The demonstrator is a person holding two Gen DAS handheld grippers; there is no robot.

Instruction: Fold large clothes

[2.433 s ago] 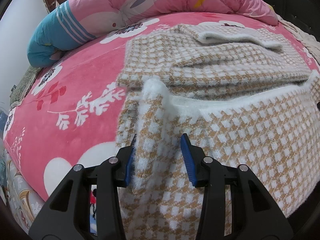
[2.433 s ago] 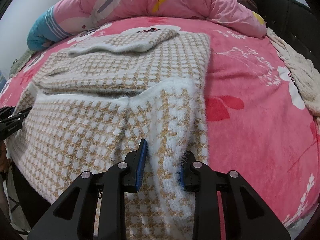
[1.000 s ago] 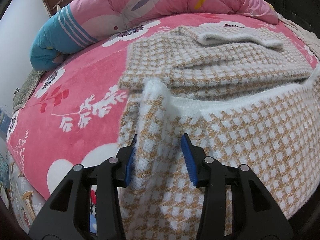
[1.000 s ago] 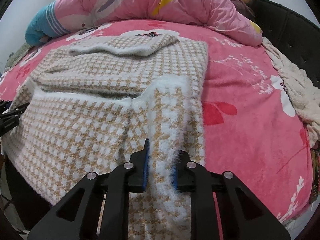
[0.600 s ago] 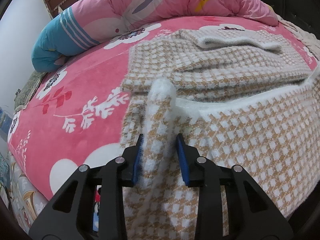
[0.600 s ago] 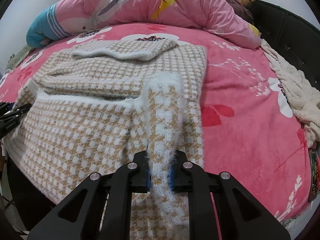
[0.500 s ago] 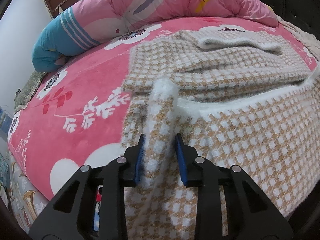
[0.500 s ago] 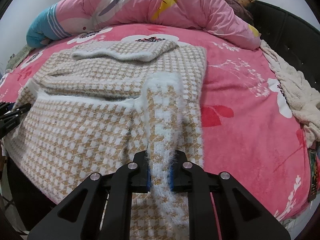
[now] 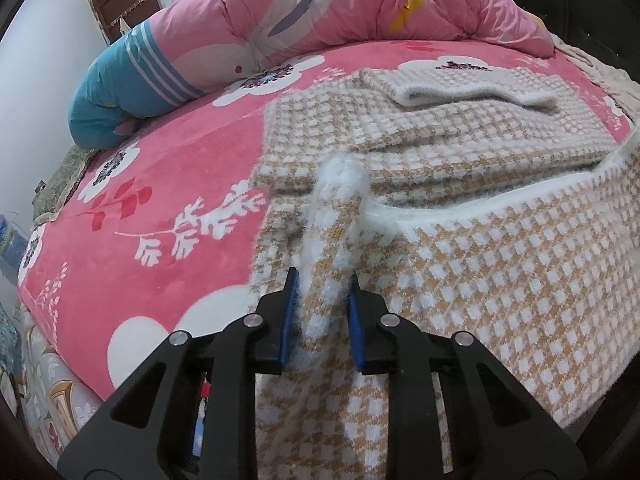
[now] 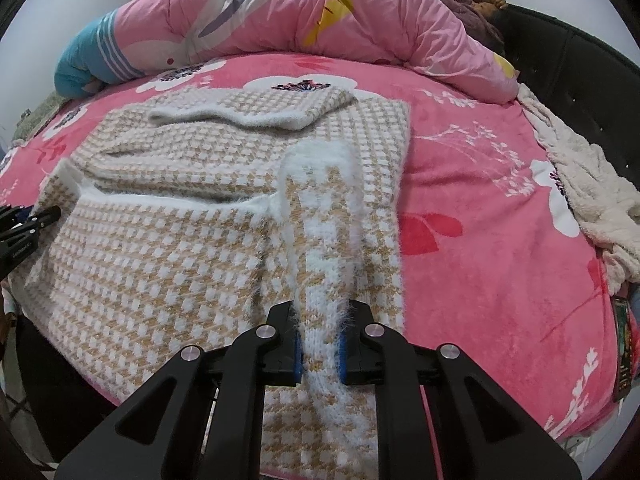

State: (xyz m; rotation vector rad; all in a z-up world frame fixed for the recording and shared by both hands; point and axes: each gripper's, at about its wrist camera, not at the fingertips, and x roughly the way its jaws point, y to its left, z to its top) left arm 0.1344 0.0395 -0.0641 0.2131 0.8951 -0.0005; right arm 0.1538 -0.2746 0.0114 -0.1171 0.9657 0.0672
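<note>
A large tan-and-white houndstooth sweater (image 9: 500, 264) lies spread on the pink flowered bed cover (image 9: 172, 184), its far part folded over with a fuzzy white band on top. In the left wrist view my left gripper (image 9: 322, 280) is closing, and its blue pads squeeze a raised ridge of the sweater's near left edge. In the right wrist view my right gripper (image 10: 320, 316) is shut on a pinched ridge of the sweater (image 10: 160, 264) by its near right edge. The left gripper's tip (image 10: 28, 220) shows at that view's left border.
A rolled pink quilt (image 9: 320, 12) with a blue end lies along the far side of the bed. A cream fleece blanket (image 10: 592, 192) is heaped at the right edge beside a dark padded headboard (image 10: 580, 80). The bed's near edge drops off just below both grippers.
Both grippers closed on the sweater's near edge, bunching the knit into upright ridges between the pads. The right closed first, the left after it. Neither hand shifted much.
</note>
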